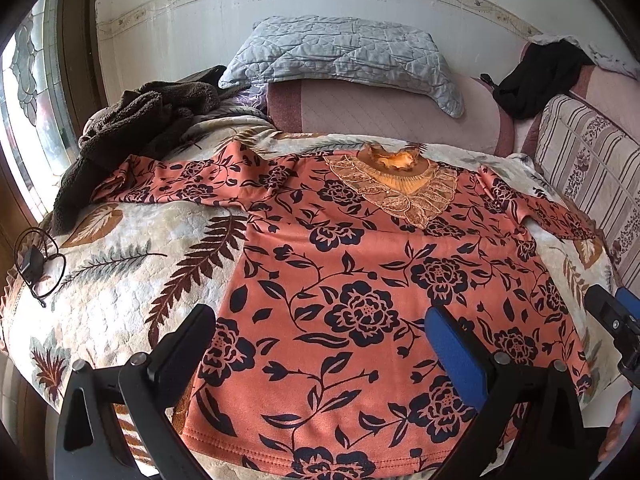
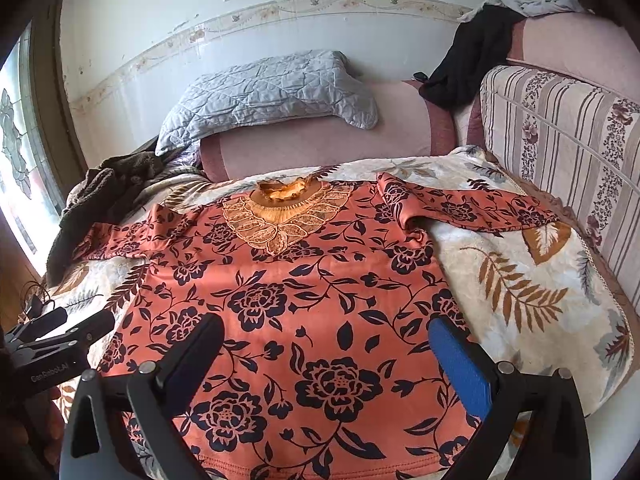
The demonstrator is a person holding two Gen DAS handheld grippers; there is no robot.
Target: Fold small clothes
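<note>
Looking along our left hand-held gripper [image 1: 320, 336], we see its fingers spread wide and empty above the lower left part of the blouse [image 1: 384, 288], which lies flat, front up, on the blanket [image 1: 120, 264] with both sleeves out. A pillow [image 1: 340, 56] rests behind it, and the right hand-held gripper shows at the edge. From our right hand-held gripper [image 2: 326, 344], also released, the blouse [image 2: 304, 280] fills the middle, hem nearest us, and a black garment [image 2: 468, 68] drapes the headboard.
</note>
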